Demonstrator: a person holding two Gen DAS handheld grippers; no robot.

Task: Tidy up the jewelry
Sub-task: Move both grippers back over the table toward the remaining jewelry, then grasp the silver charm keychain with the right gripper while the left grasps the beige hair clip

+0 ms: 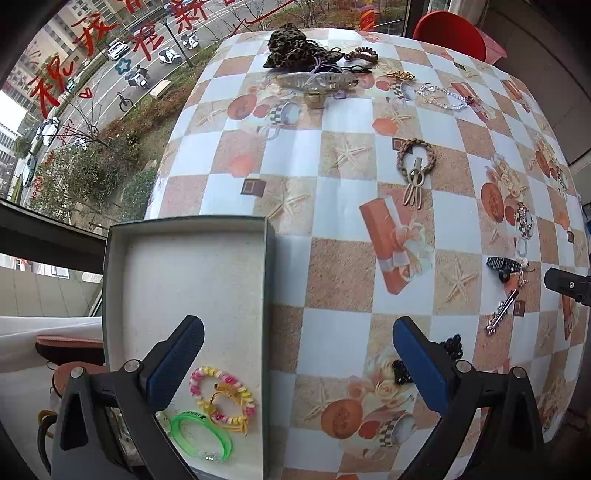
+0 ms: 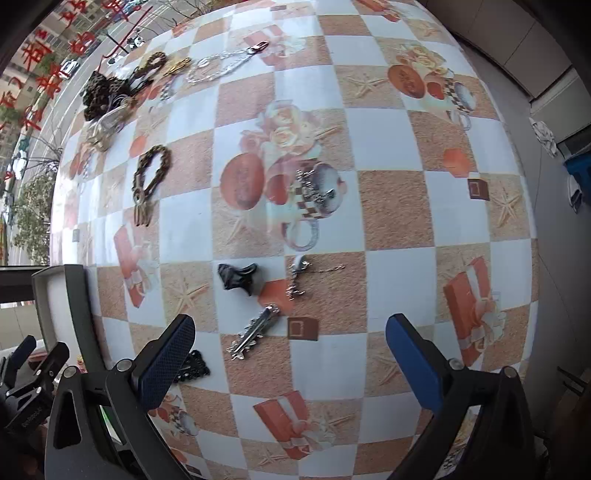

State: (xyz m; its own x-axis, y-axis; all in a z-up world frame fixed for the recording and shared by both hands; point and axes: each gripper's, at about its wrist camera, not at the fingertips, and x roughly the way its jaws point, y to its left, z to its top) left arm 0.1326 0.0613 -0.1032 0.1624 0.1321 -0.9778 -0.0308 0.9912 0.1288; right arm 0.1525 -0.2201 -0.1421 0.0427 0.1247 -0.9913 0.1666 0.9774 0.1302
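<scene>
On the desk (image 1: 332, 206) with its orange-and-white checkered cloth, a shallow grey box with a white lining (image 1: 184, 280) sits near the left edge. A pink-and-yellow beaded bracelet (image 1: 221, 395) and a bright green plastic bangle (image 1: 201, 435) lie inside it. The left gripper (image 1: 297, 363) hangs above the box's right wall, fingers wide apart and empty. The right gripper (image 2: 290, 363) has its fingers fully spread, holding nothing, above a silver toothed hair clip (image 2: 253, 332); a black claw clip (image 2: 238, 278) lies just beyond.

Checkered tablecloth (image 1: 343, 206), red chair (image 1: 448, 31), parked scooters (image 1: 170, 55)
</scene>
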